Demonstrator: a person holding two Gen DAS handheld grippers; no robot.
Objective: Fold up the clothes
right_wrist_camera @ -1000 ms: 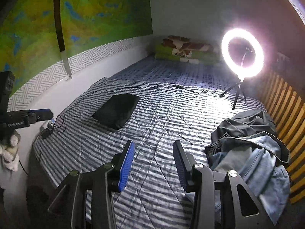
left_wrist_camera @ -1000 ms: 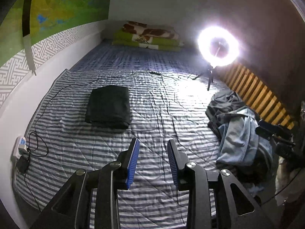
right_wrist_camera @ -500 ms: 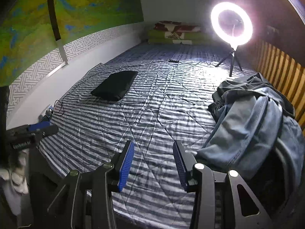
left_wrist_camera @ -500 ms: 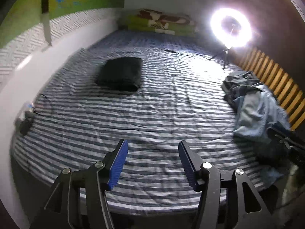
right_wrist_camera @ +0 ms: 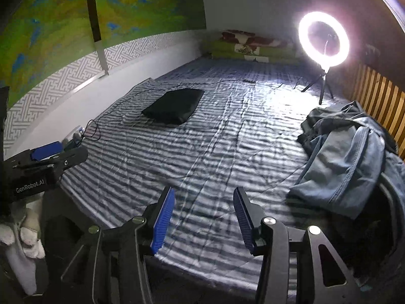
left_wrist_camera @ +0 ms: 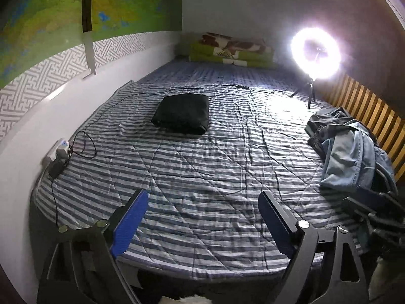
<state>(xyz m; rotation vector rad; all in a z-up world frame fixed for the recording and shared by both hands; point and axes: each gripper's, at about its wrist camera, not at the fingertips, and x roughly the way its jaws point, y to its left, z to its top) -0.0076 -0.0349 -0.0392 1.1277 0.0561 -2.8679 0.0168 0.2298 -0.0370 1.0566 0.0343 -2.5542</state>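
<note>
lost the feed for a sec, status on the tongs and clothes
Left tongs open, empty. Right tongs open, empty. Denim pile unfolded at right; black garment folded. Charger cable clear of work area.

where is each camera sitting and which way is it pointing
Left wrist: on the left gripper, off the bed's near edge, facing the far pillows; its open fingers show.
Right wrist: on the right gripper, same direction; its open fingers and the left gripper show.
Shared: folded black garment, denim pile, ring light.
</note>
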